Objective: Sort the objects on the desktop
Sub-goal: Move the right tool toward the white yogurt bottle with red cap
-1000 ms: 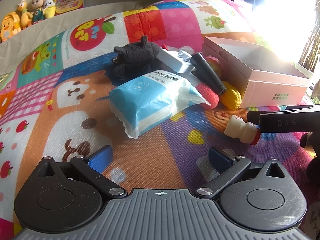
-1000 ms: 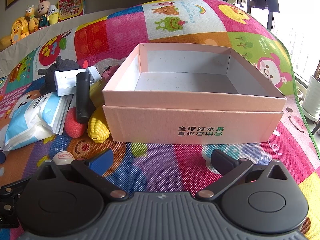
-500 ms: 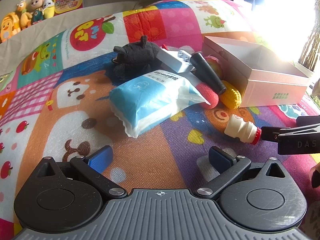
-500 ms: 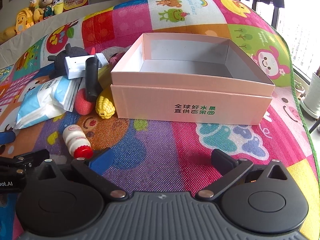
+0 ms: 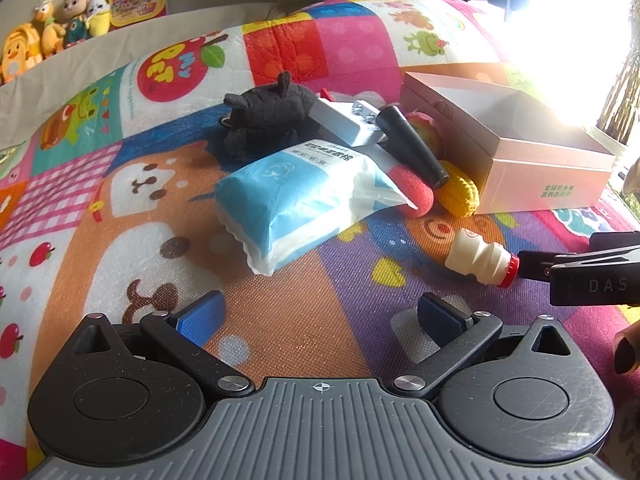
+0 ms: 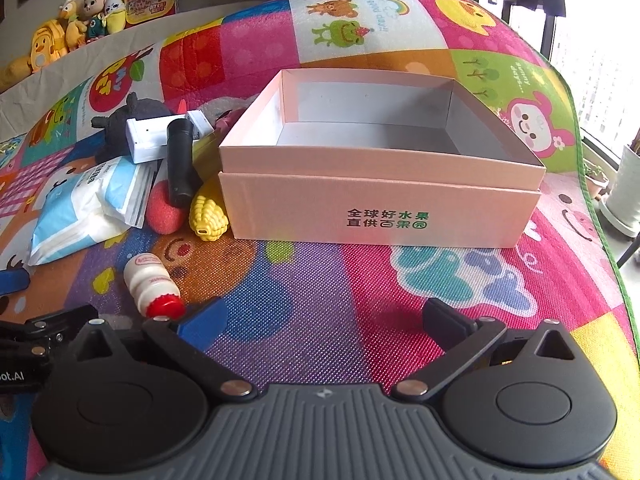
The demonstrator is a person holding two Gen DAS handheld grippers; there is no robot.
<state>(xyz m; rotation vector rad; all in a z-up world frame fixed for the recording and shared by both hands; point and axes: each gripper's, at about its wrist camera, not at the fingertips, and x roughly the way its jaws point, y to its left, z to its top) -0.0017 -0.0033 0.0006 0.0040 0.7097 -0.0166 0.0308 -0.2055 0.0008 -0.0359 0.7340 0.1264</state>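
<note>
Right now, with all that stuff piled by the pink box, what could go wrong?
The small bottle lies on its side apart from the pile, so a nudge from the open right gripper might roll it away. The black tube leans across the white block and the red ball; pulling one could shift the others. The toy corn lies tight against the pink box, leaving little finger room.

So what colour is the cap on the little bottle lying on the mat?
Red, clearest in the right wrist view: bottle cap.
</note>
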